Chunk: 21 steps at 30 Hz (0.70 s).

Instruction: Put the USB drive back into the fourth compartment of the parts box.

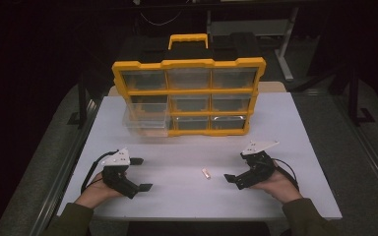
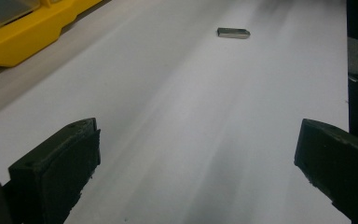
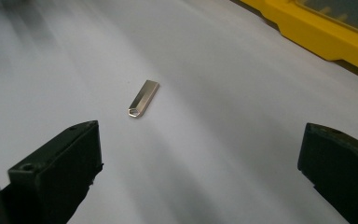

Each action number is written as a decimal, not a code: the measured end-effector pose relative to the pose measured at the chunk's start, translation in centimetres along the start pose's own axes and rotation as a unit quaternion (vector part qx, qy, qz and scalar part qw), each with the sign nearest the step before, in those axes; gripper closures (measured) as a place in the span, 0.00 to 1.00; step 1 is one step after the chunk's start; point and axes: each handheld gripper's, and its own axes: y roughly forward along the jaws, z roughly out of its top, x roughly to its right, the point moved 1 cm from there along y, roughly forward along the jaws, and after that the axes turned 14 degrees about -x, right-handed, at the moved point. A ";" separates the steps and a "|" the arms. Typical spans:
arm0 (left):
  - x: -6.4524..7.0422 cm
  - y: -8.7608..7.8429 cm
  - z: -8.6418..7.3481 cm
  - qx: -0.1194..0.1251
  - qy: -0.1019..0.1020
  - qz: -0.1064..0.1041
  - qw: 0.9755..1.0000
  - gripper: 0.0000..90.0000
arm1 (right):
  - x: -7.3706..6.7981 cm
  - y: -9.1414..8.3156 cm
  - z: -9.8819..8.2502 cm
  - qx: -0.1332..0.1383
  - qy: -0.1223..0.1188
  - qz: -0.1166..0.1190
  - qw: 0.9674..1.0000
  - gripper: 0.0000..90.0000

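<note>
A small flat silver metal piece [image 1: 206,173], like a USB stick, lies on the white table [image 1: 187,199] between my two grippers. My left gripper [image 1: 141,174] rests near the front left, open and holding nothing. In the left gripper view the metal piece [image 2: 233,32] lies far ahead of the open gripper [image 2: 198,158]. My right gripper [image 1: 235,166] rests at the front right, open, just right of the piece. In the right gripper view the metal piece [image 3: 143,98] lies a little ahead, nearer the left jaw of the gripper [image 3: 200,158].
A yellow organizer case [image 1: 189,96] with clear drawers stands upright at the back of the table. One clear drawer [image 1: 145,122] at its lower left is pulled out. The case's yellow edge [image 2: 23,42] [image 3: 326,37] shows in both gripper views. Dark floor surrounds the table.
</note>
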 end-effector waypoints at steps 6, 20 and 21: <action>0.0 0.0 0.0 0.003 -0.002 0.000 1.000 0.00 | 0.0 0.1 0.4 -0.001 -0.003 0.002 1.000 0.00; 0.1 0.0 0.0 0.005 -0.004 -0.002 1.000 0.00 | -0.2 0.6 1.3 -0.005 -0.013 0.009 1.000 0.00; 0.1 0.0 0.0 0.004 -0.003 -0.003 1.000 0.00 | -0.2 0.6 1.3 -0.005 -0.013 0.009 1.000 0.00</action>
